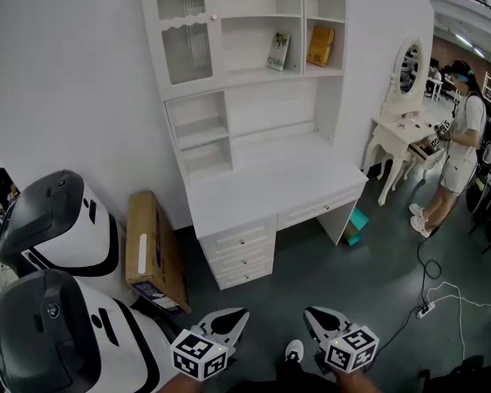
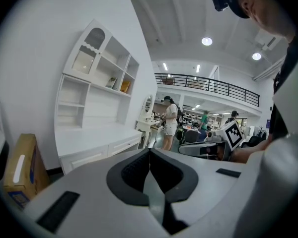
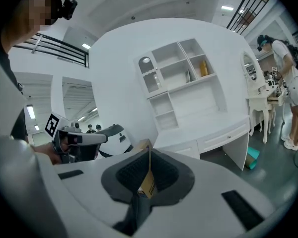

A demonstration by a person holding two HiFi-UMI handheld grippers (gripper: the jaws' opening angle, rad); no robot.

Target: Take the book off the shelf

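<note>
Task not begun. Thin green-and-white book (image 1: 278, 51) & thicker orange book (image 1: 320, 46) both lean in upper cubbies of tall white shelf-and-desk unit (image 1: 198, 109), above its worktop (image 1: 270, 182), untouched; can't tell which is meant. Left tongs (image 1: 236, 318) & right tongs (image 1: 315, 318) sit well short of unit, each w/ jaws together, nothing gripped. To do: approach, open, grab book, pull out.
</note>
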